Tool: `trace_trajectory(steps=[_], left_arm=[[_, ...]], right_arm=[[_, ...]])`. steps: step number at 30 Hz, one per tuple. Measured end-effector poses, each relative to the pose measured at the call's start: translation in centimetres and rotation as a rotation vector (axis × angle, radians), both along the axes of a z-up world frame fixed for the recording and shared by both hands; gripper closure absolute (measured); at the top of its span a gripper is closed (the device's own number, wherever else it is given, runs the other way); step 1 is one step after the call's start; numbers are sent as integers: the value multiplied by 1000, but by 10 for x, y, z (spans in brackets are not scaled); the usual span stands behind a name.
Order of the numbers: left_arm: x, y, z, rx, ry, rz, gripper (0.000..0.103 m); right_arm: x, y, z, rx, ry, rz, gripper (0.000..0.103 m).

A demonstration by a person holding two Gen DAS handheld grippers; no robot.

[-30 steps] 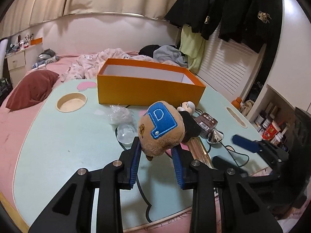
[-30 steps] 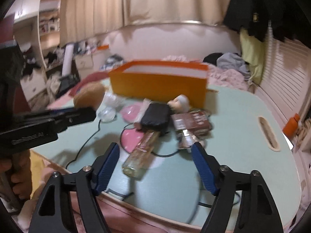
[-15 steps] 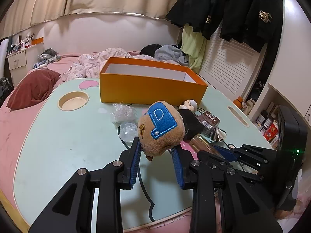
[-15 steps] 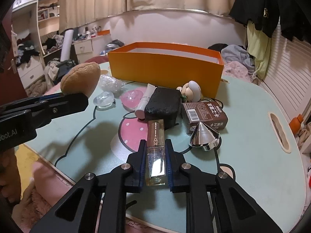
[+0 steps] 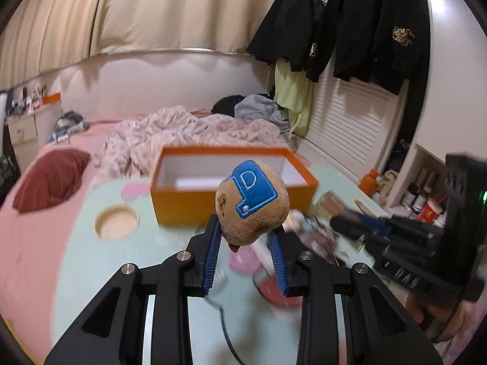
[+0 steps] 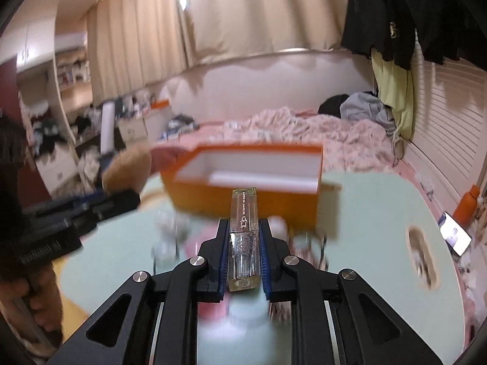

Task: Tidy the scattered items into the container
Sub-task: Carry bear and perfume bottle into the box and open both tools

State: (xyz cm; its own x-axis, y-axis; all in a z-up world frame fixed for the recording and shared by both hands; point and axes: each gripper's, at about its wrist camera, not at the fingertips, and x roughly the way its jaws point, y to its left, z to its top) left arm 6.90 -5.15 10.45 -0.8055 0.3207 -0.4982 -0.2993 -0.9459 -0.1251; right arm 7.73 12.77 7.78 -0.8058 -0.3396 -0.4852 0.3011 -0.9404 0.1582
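Observation:
My left gripper (image 5: 246, 252) is shut on a brown plush toy (image 5: 251, 205) with a blue patch, held above the table in front of the open orange box (image 5: 188, 205). My right gripper (image 6: 243, 258) is shut on a clear rectangular perfume bottle (image 6: 243, 231), lifted off the table and pointing at the orange box (image 6: 243, 188). The box is white inside and looks empty. The plush (image 6: 127, 167) and left gripper show at the left of the right wrist view. The right gripper (image 5: 359, 223) shows at the right of the left wrist view.
Blurred small items and a black cable (image 5: 225, 328) lie on the pale green table (image 5: 100, 273) below the grippers. A round cup hole (image 5: 116, 223) is at the left. A bed with a pink quilt (image 6: 304, 124) lies behind the box. A slot hole (image 6: 421, 252) is at the right.
The right gripper closed on the perfume bottle and lifted it off the table. Both grippers rose and moved toward the orange box with their items.

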Motion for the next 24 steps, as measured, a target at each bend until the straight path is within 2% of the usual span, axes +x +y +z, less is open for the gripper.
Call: trace_trajectory(steps=[4, 6, 9, 11, 15, 17, 20, 24], left_arm=[[-53, -5, 17, 18, -32, 9, 70], [-82, -4, 16, -2, -55, 12, 70], [-120, -1, 2, -18, -105, 37, 70], [-141, -1, -14, 7, -154, 47, 70], [-158, -7, -38, 83, -213, 59, 70], [-158, -9, -46, 97, -222, 62, 71], [-152, -2, -48, 54, -203, 69, 71], [-146, 4, -53, 29, -211, 62, 70]], right_arm=[[-57, 3, 18, -33, -43, -26, 86], [-84, 4, 18, -41, -86, -26, 86], [-114, 6, 10, -48, -152, -43, 86], [-131, 5, 0, -56, -198, -49, 86], [-147, 11, -20, -34, -249, -72, 86], [-151, 17, -25, -26, -247, -80, 87], [-156, 21, -24, -18, -246, -83, 87], [-160, 15, -24, 58, -201, -104, 87]])
